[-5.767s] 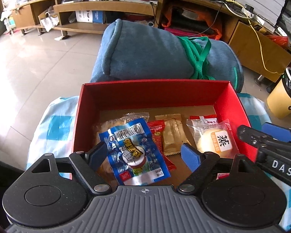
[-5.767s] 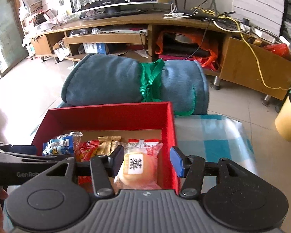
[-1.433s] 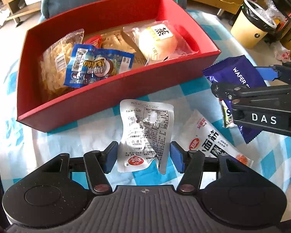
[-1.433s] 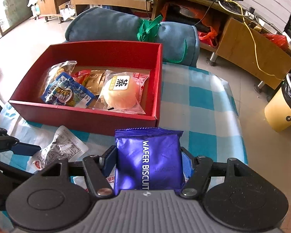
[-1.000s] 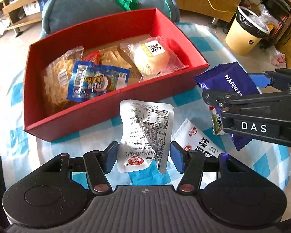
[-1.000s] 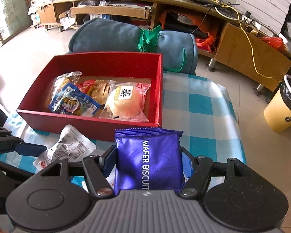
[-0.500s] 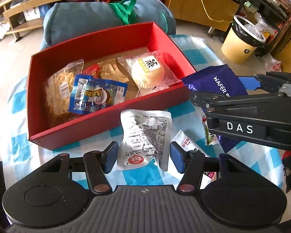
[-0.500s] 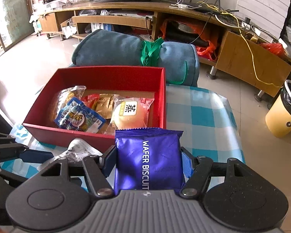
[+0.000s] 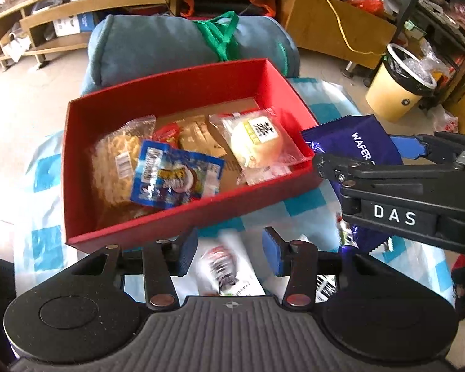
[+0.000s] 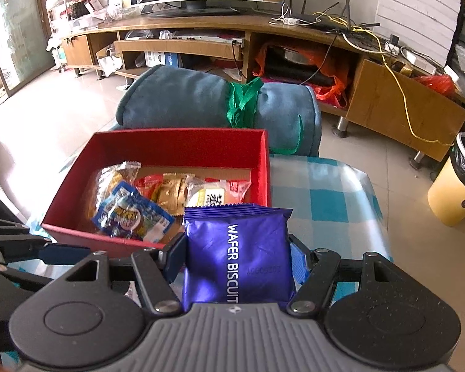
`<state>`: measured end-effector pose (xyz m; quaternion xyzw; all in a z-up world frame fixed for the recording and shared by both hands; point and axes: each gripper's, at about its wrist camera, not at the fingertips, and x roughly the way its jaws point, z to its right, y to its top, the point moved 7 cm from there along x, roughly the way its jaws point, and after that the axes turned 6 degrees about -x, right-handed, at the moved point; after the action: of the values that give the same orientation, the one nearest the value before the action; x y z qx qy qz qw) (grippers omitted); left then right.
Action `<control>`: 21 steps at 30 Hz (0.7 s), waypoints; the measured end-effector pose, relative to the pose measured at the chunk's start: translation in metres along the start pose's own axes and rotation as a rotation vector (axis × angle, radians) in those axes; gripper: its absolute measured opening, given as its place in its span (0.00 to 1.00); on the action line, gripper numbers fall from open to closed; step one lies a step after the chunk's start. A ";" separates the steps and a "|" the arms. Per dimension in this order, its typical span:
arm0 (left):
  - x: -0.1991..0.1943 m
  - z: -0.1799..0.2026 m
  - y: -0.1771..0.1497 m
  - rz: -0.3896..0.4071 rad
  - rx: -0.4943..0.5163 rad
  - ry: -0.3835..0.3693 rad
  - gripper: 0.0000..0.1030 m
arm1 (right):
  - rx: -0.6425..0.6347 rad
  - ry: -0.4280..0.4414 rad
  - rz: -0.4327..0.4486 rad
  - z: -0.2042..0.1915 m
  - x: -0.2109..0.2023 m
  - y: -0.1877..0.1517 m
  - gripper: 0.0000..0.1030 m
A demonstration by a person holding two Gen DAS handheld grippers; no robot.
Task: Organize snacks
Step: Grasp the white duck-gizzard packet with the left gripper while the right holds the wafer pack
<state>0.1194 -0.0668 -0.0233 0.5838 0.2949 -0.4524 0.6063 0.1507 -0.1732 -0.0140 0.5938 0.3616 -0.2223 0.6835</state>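
A red box [image 9: 176, 217] [image 10: 265, 167] on the checked tablecloth holds several snacks: a noodle bag [image 9: 114, 161], a blue packet [image 9: 173, 176], a gold packet [image 9: 198, 136] and a wrapped bun [image 9: 257, 139]. My right gripper [image 10: 237, 252] is shut on a purple wafer biscuit pack [image 10: 237, 254] [image 9: 356, 142], held by the box's near right corner. My left gripper [image 9: 231, 249] is in front of the box's near wall. Between its fingers a silver snack packet [image 9: 223, 266] looks blurred and below them; I cannot tell if it is gripped.
A rolled blue blanket [image 9: 183, 43] tied with green strap lies behind the box. More packets [image 9: 325, 282] lie on the cloth under the grippers. A yellow bin [image 10: 455, 183] stands on the floor at the right. A TV stand [image 10: 201, 31] runs along the back.
Both grippers rose and moved toward the box. The silver packet that stood between the left fingers now sits lower and blurred. The wafer pack stays held in the right gripper.
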 end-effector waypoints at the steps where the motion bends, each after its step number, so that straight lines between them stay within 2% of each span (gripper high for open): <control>1: 0.002 -0.001 0.001 -0.003 -0.001 0.003 0.52 | 0.003 0.001 -0.001 0.000 0.001 0.001 0.60; 5: 0.012 -0.007 -0.008 -0.038 0.001 0.012 0.54 | -0.002 0.003 -0.011 -0.002 0.008 0.002 0.60; 8: 0.024 -0.013 -0.022 -0.086 -0.016 0.030 0.64 | -0.003 0.007 -0.025 -0.003 0.013 0.000 0.60; 13: 0.048 -0.026 -0.037 -0.187 -0.181 0.014 0.72 | -0.018 0.022 -0.038 -0.009 0.018 -0.002 0.60; 17: 0.062 -0.038 -0.039 -0.201 -0.336 0.028 0.83 | -0.028 0.042 -0.043 -0.013 0.022 -0.006 0.60; 21: 0.073 -0.043 -0.036 -0.178 -0.432 0.073 0.85 | -0.035 0.053 -0.044 -0.013 0.022 -0.007 0.60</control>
<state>0.1249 -0.0363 -0.1104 0.4280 0.4569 -0.4089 0.6639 0.1568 -0.1590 -0.0361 0.5793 0.3964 -0.2150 0.6790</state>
